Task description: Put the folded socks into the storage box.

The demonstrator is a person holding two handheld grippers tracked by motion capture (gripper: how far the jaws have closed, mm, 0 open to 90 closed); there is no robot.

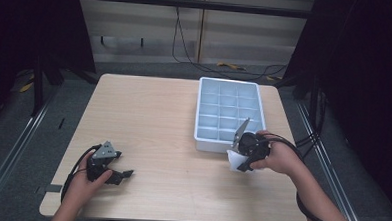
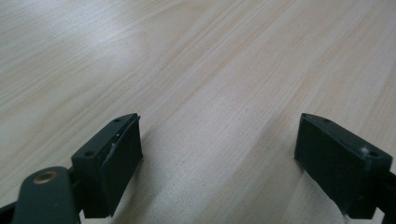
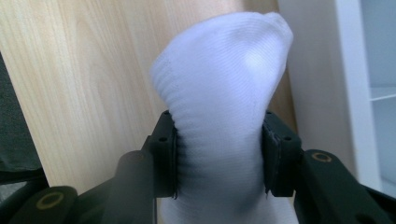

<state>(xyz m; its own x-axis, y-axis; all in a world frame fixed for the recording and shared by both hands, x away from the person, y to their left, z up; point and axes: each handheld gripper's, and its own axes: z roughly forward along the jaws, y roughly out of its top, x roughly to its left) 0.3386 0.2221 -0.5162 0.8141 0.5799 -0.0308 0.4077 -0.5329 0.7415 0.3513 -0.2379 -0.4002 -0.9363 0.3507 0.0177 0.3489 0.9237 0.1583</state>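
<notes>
Nearest to where I stand, the left gripper (image 1: 123,175) rests low on the pale wood-grain table (image 1: 153,118), close to its near edge; the left gripper view shows its jaws spread wide with nothing but bare wood between them. Well apart from it, on the right side of the table, the right gripper (image 1: 239,160) has its jaws pressed in on a white ribbed knit sock (image 3: 224,98), which bulges out above the pads (image 3: 168,154) in the right gripper view. In the high view the sock (image 1: 236,161) sits just beside the near wall of the white plastic tray with a grid of square compartments (image 1: 205,141), not over it.

As I judge it, the sock is picked up but not yet stowed, so carrying it over the wall and dropping it into a cell remains to be done. Every compartment I can see looks empty, though the right hand (image 1: 277,156) and its gripper cover part of the near right corner. I cannot tell whether the sock's lower end touches the table, and its toe is slightly blurred.
</notes>
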